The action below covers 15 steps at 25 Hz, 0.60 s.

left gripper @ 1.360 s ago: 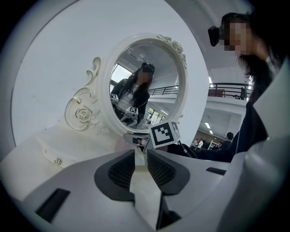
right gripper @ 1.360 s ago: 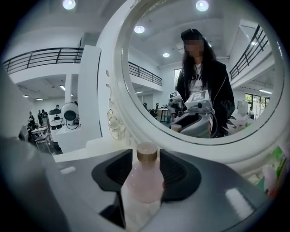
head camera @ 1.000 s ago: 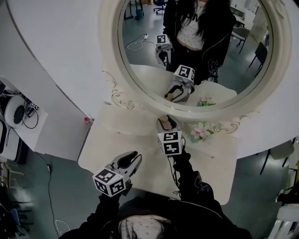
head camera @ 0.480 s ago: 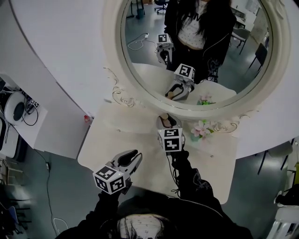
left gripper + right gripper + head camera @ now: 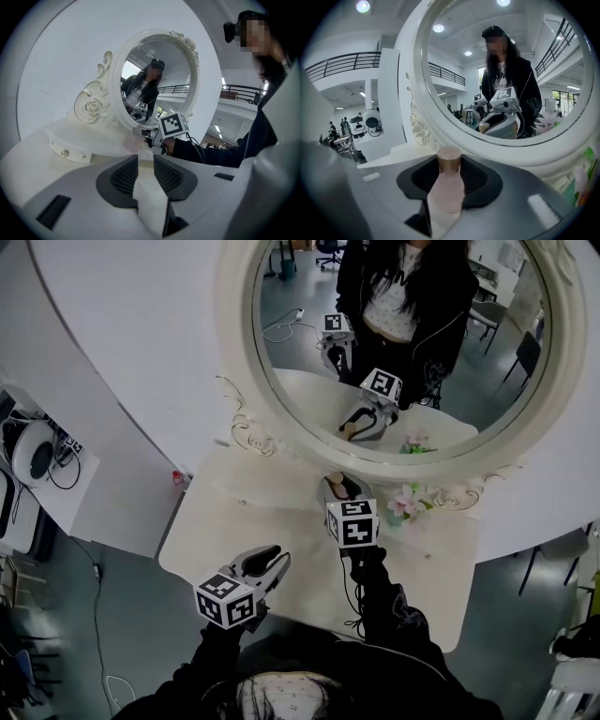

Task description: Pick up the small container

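The small container (image 5: 449, 190) is a pale pink bottle with a brown cap, standing upright between my right gripper's (image 5: 449, 174) dark pads, which press on its sides. In the head view the right gripper (image 5: 340, 489) is at the back of the white dressing table (image 5: 234, 512), right under the round mirror (image 5: 394, 352), with the bottle's cap (image 5: 335, 479) showing at its tip. My left gripper (image 5: 268, 560) hovers over the table's front edge, apart from the bottle. Its jaws (image 5: 146, 161) are opening, with a narrow gap and nothing between them.
Pink artificial flowers (image 5: 406, 502) stand just right of the right gripper against the mirror frame. A small red object (image 5: 175, 478) sits at the table's left back corner. A side desk with a round device (image 5: 31, 459) is at the far left. The mirror reflects a person and both grippers.
The left gripper's jaws have parted slightly. The right gripper has stayed at the bottle below the mirror, and the whole view has shifted a little.
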{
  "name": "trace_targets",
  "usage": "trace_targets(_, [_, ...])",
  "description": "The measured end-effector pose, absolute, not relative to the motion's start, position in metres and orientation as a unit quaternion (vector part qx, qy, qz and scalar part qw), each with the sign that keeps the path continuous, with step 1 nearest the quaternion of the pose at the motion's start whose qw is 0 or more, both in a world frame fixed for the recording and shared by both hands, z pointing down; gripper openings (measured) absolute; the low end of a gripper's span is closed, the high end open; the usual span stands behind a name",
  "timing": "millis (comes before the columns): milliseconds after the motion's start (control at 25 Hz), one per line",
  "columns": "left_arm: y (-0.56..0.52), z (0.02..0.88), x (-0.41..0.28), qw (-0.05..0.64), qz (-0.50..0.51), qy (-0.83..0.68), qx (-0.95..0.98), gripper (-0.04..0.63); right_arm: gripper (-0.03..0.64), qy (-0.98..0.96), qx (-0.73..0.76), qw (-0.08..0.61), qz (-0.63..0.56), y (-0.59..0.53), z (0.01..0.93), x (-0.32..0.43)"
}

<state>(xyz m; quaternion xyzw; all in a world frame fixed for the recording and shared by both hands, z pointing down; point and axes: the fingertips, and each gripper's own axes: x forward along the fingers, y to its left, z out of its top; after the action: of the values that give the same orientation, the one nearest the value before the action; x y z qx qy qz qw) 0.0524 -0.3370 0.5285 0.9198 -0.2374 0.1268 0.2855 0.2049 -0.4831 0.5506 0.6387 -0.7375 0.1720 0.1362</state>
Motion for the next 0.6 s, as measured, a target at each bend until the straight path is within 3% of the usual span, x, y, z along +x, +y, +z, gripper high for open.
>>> trace_targets(600, [-0.329, 0.538, 0.086, 0.329, 0.128, -0.166, 0.921, 0.17, 0.149, -0.781, 0.597, 0.109, 0.146, -0.437, 0.465, 0.168])
